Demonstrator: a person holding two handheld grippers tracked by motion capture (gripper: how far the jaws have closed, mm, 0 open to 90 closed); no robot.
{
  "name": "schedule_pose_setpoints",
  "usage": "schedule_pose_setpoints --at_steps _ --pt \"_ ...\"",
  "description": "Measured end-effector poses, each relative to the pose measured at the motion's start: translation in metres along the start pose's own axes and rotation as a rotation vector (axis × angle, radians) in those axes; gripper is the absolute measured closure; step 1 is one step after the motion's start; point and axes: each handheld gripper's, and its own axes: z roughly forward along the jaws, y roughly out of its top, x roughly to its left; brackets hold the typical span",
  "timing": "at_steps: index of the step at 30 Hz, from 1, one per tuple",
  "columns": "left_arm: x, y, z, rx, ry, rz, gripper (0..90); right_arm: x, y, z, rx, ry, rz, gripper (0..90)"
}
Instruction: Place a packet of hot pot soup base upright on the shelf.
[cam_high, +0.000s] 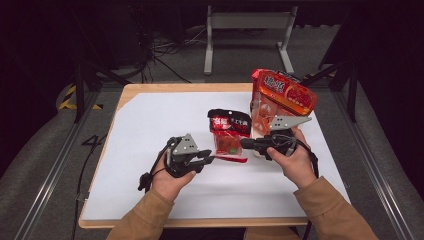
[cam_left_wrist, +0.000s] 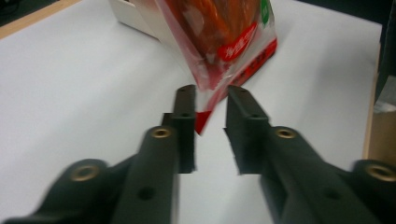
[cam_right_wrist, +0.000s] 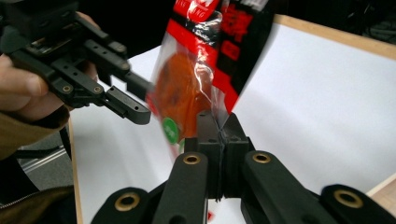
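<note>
Your right gripper (cam_right_wrist: 219, 133) is pinched tight on the edge of the small snack bag (cam_high: 229, 135), with its two jaws pressed together on the clear plastic. That bag, red and black with an orange snack inside, sits near the middle of the white sheet (cam_high: 150, 130), between your two hands. Your left gripper (cam_left_wrist: 211, 100) has its jaws apart, and the bag's red corner pokes into the gap between them without being squeezed. In the right gripper view, your left gripper (cam_right_wrist: 133, 100) sits just beside the bag (cam_right_wrist: 196, 79), close to its side. Behind your right hand (cam_high: 292, 160) stands the big red snack pack (cam_high: 282, 100), tall and near the far right part of the sheet, close to your right gripper (cam_high: 245, 143). It is the nearest thing that could get bumped on that side. Under the sheet is the wooden table (cam_high: 132, 90). Beyond the table you can see cables (cam_high: 165, 55) on the grey floor and a grey metal stand (cam_high: 247, 30), well apart from the bags.
</note>
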Motion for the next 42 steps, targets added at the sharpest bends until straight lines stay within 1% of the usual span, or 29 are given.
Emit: schedule_pose_setpoints --at_steps 3,4,5,6,8,10,11,12,15,17,18,20,21,25,26,27,28,32,33,34,35,36,37,38,39,40,41,42 --pt "0.006 0.000 -0.006 -0.036 -0.005 -0.045 52.4 0.005 0.001 -0.002 0.023 -0.047 -0.071 89.9" --pt "0.006 0.000 -0.006 -0.036 -0.005 -0.045 49.5 0.006 0.000 -0.003 0.026 -0.056 -0.087 90.0" --pt "0.008 0.001 -0.009 -0.045 -0.003 -0.057 49.5 0.006 0.000 -0.003 0.026 -0.056 -0.087 90.0" --pt "0.012 0.002 -0.013 -0.057 0.003 -0.069 43.4 0.008 -0.001 -0.004 0.027 -0.068 -0.119 90.0" --pt "0.015 0.004 -0.018 -0.079 0.005 -0.076 40.7 0.009 -0.002 -0.005 0.022 -0.061 -0.135 90.0" --pt "0.018 0.008 -0.024 -0.120 -0.017 -0.082 38.0 0.011 -0.003 -0.007 0.022 -0.056 -0.151 90.0" --pt "0.019 0.009 -0.026 -0.137 -0.037 -0.082 38.7 0.011 -0.004 -0.008 0.021 -0.053 -0.159 90.0" --pt "0.019 0.009 -0.026 -0.137 -0.037 -0.082 38.5 0.012 -0.005 -0.008 0.019 -0.047 -0.165 90.0" --pt "0.021 0.017 -0.029 -0.171 -0.053 -0.065 34.7 0.015 -0.007 -0.010 0.012 -0.034 -0.186 90.0" --pt "0.022 0.018 -0.029 -0.175 -0.055 -0.059 32.5 0.016 -0.008 -0.010 0.008 -0.026 -0.188 90.0" --pt "0.022 0.020 -0.028 -0.184 -0.062 -0.063 31.4 0.017 -0.009 -0.009 0.005 -0.009 -0.194 90.0" --pt "0.023 0.024 -0.027 -0.195 -0.079 -0.061 30.5 0.018 -0.009 -0.009 0.005 -0.001 -0.199 90.0" --pt "0.023 0.025 -0.025 -0.202 -0.092 -0.067 29.6 0.019 -0.010 -0.009 0.003 0.004 -0.202 90.0" --pt "0.023 0.032 -0.017 -0.205 -0.119 -0.046 28.9 0.021 -0.011 -0.007 -0.009 0.027 -0.215 90.0" --pt "0.023 0.033 -0.016 -0.208 -0.123 -0.040 29.7 0.021 -0.011 -0.007 -0.010 0.032 -0.217 90.0" --pt "0.022 0.033 -0.014 -0.211 -0.139 -0.044 32.6 0.022 -0.011 -0.007 -0.013 0.036 -0.216 90.0" --pt "0.022 0.034 -0.013 -0.209 -0.157 -0.039 37.9 0.022 -0.011 -0.007 -0.015 0.038 -0.215 90.0" --pt "0.019 0.034 -0.007 -0.193 -0.165 -0.035 57.2 0.022 -0.013 -0.006 -0.023 0.041 -0.211 90.0" --pt "0.019 0.034 -0.006 -0.198 -0.169 -0.028 60.6 0.022 -0.014 -0.007 -0.025 0.028 -0.210 90.0" --pt "0.018 0.034 -0.006 -0.206 -0.176 -0.029 64.4 0.021 -0.015 -0.007 -0.026 0.026 -0.204 90.0" --pt "0.017 0.035 -0.007 -0.211 -0.191 -0.033 70.0 0.020 -0.016 -0.008 -0.029 0.023 -0.198 90.0" --pt "0.017 0.035 -0.007 -0.211 -0.191 -0.033 75.2 0.020 -0.016 -0.008 -0.029 0.023 -0.198 90.0" --pt "0.017 0.035 -0.008 -0.224 -0.212 -0.029 75.2 0.019 -0.017 -0.009 -0.034 0.018 -0.190 90.0" --pt "0.014 0.038 -0.008 -0.221 -0.224 -0.001 88.5 0.017 -0.019 -0.010 -0.042 0.010 -0.178 90.0" --pt "0.013 0.039 -0.008 -0.216 -0.214 0.016 89.0 0.017 -0.020 -0.010 -0.042 0.011 -0.174 90.0" --pt "0.013 0.039 -0.008 -0.216 -0.214 0.016 89.3 0.017 -0.020 -0.010 -0.042 0.011 -0.174 90.0" --pt "0.012 0.042 -0.007 -0.207 -0.211 0.033 89.3 0.017 -0.020 -0.011 -0.042 0.005 -0.177 90.0" --pt "0.011 0.044 -0.007 -0.202 -0.212 0.037 89.6 0.018 -0.021 -0.011 -0.039 -0.007 -0.179 90.0"
